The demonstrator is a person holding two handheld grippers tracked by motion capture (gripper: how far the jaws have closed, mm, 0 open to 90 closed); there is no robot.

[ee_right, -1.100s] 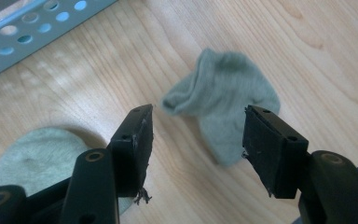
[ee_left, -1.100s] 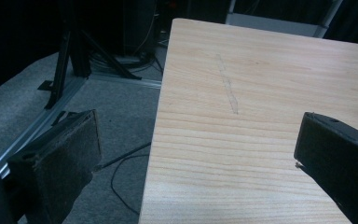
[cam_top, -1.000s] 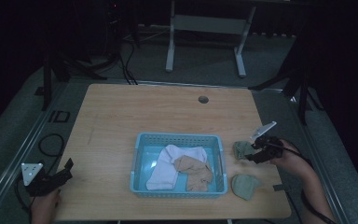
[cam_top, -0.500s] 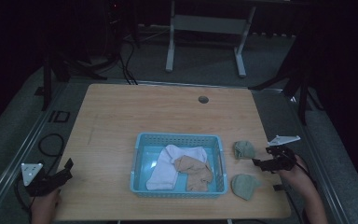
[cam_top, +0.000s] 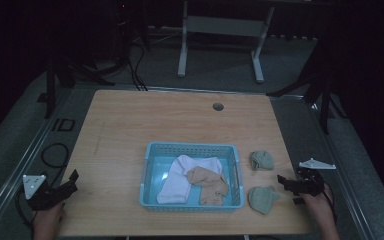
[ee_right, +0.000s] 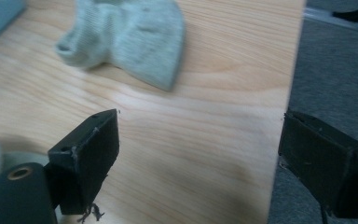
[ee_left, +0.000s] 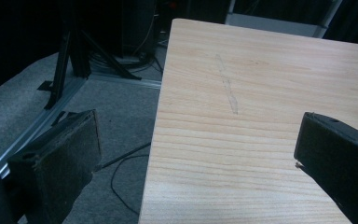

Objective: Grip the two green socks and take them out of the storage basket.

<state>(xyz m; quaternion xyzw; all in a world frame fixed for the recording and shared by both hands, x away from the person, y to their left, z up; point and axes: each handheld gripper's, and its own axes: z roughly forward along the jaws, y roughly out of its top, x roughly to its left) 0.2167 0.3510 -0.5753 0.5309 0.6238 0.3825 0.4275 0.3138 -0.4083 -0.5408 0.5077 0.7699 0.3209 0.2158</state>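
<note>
Right gripper (cam_top: 286, 183) just opened wide, nothing between the jaws, low over the table's (cam_top: 130, 125) right edge just beside the near green sock (cam_top: 262, 199). Far green sock (cam_top: 262, 160) right of the blue basket (cam_top: 152, 150). Left gripper (cam_top: 62, 186) open and empty at the near left corner.

Pale wood-grain bench (cam_top: 130, 125). Light blue latticed basket (cam_top: 190, 148) near front edge, with white sock (cam_top: 180, 175) and tan sock (cam_top: 209, 182) inside. 2 grey-green ribbed socks (cam_top: 262, 160) (cam_top: 263, 199) toward right edge. Black fingers (ee_right: 91, 154) with dark felt pads.
</note>
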